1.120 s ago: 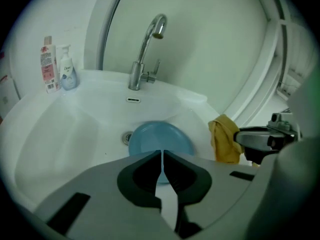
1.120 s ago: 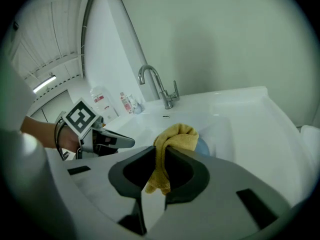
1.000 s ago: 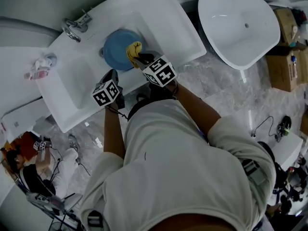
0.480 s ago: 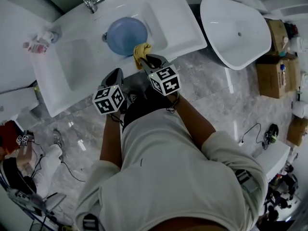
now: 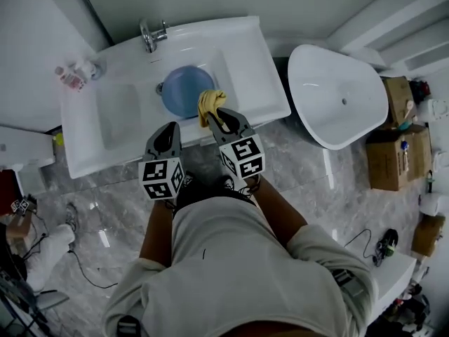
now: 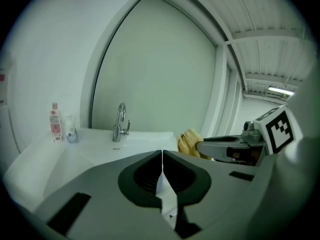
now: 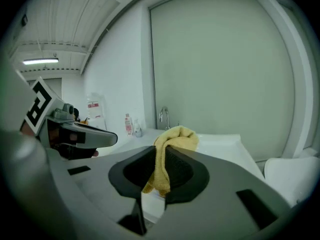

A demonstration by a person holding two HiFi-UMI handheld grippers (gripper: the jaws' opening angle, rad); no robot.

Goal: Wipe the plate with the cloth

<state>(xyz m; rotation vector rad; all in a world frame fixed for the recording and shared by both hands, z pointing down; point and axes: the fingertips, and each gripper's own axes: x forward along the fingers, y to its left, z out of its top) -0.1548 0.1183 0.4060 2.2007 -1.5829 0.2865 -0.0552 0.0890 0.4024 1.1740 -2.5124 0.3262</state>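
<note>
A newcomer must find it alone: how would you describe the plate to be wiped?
Find the long white sink against the wall, with a chrome faucet at its back. The plate lies in the basin just in front of that faucet. It is the only round blue thing there; the nearby cloth is yellow.

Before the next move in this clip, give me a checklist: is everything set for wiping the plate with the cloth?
1. Cloth gripped: ok. The right hand-held gripper is shut on the yellow cloth.
2. Other hand free: ok. The left hand-held gripper has its jaws together with nothing between them.
3. Plate accessible: ok. The blue plate lies uncovered in the sink.
4. Cloth on plate: not ok. It is held up near the sink's front edge.
5. Plate steadied: not ok. Neither gripper holds it.
6. Plate dirty or wet: cannot tell.
</note>
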